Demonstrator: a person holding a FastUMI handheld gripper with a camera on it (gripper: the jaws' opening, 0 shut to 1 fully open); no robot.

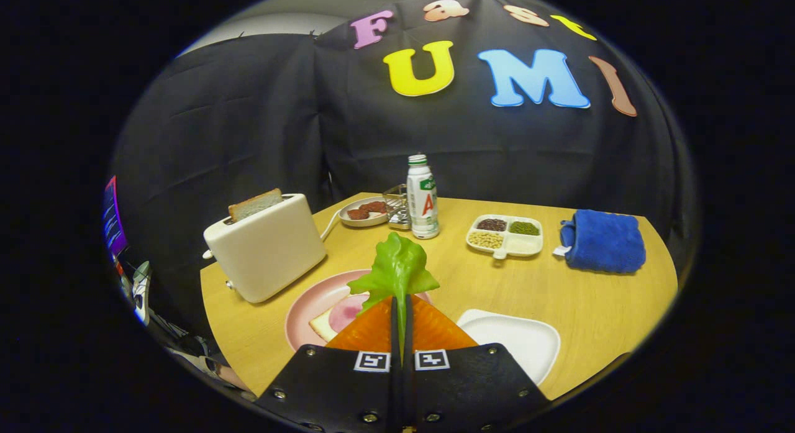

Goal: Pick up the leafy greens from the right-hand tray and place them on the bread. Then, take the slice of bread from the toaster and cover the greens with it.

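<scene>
The wooden table fills the lower half of the frame. Left of centre stands the white toaster with a bread slice sticking up. At bottom centre the gripper is clamped on the leafy greens, above the pink plate holding bread.

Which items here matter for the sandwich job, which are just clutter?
Job: leafy greens clamped in the gripper; bread on pink plate; toaster with slice; white tray.

Clutter: bottle, divided dish, blue towel, small plate.
</scene>
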